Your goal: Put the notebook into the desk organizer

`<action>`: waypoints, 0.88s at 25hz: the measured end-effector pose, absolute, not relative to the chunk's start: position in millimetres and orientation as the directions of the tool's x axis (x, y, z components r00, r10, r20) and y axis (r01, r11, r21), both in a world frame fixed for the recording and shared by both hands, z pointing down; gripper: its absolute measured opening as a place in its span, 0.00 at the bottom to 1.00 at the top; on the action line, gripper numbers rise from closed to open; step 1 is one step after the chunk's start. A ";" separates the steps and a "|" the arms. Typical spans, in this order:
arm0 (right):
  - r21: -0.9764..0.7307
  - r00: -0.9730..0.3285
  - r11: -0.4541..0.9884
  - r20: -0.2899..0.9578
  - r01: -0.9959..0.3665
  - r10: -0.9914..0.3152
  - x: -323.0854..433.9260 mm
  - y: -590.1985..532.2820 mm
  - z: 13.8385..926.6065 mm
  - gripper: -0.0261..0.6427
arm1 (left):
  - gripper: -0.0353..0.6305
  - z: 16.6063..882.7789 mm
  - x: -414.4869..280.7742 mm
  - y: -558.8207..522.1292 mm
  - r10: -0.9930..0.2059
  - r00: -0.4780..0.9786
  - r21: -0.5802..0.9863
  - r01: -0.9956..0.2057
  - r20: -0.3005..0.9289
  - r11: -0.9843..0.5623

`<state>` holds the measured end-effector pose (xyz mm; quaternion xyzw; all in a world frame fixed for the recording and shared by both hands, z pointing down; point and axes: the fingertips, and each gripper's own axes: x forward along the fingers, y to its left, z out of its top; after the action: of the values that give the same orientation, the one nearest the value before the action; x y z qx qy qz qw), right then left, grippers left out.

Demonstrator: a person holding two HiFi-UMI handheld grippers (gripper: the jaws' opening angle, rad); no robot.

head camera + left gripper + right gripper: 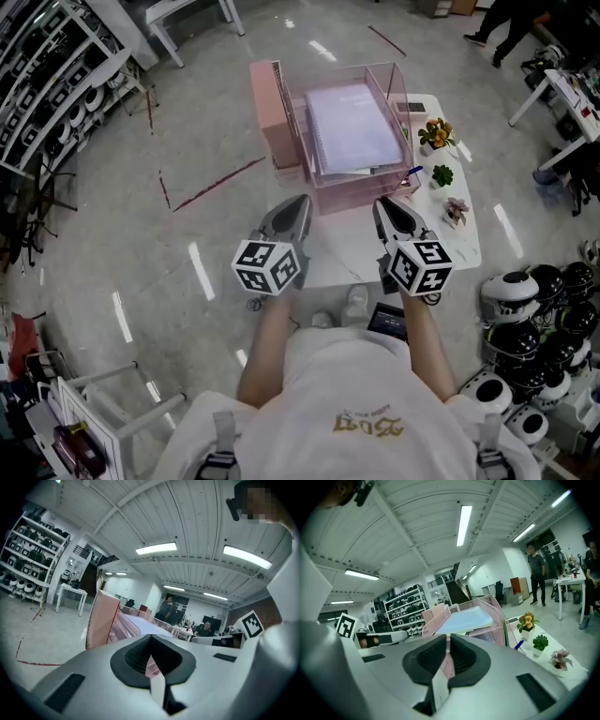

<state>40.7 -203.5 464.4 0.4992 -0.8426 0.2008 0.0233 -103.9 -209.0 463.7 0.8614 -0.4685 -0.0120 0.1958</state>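
Left hand-held gripper (298, 204) and right hand-held gripper (384, 206) both narrow and empty; notebook (352, 127) lies askew in desk organizer (279, 131) and could slide out if nudged.

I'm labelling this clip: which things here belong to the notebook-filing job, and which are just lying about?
Job: pale lilac notebook, lying in the pink wire-mesh desk organizer; left gripper and right gripper, both shut, empty.
Lying about: orange-flowered potted plant; green potted succulent; pink potted plant; blue pen; black-and-white helmets on the floor.
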 end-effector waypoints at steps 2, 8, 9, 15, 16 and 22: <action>-0.320 -0.507 0.429 0.220 -0.845 -0.833 43.2 -193.9 464.4 0.06 | 0.08 465.7 -102.2 -204.7 -0.810 0.564 0.345 -0.801 0.162 -0.489; -0.298 -0.491 0.420 0.226 -0.857 -0.841 46.2 -175.0 468.7 0.06 | 0.08 466.9 -96.5 -192.6 -0.800 0.577 0.324 -0.797 0.162 -0.509; -0.290 -0.482 0.414 0.228 -0.863 -0.846 47.1 -173.3 468.5 0.06 | 0.08 466.9 -96.6 -191.3 -0.800 0.577 0.323 -0.797 0.162 -0.510; -0.273 -0.452 0.390 0.221 -0.879 -0.864 54.0 -170.0 468.5 0.06 | 0.08 468.0 -96.4 -188.4 -0.802 0.576 0.321 -0.798 0.159 -0.510; -0.272 -0.446 0.384 0.222 -0.882 -0.867 55.5 -169.6 468.7 0.06 | 0.08 468.0 -95.9 -187.8 -0.801 0.577 0.320 -0.798 0.159 -0.511; -0.258 -0.434 0.378 0.211 -0.889 -0.876 59.4 -167.9 467.1 0.06 | 0.08 467.2 -94.7 -186.9 -0.803 0.575 0.316 -0.800 0.159 -0.510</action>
<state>59.4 -167.9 467.1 0.5315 -0.8300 0.1682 0.0195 -94.7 -186.9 467.2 0.8689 -0.4612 -0.0038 0.1799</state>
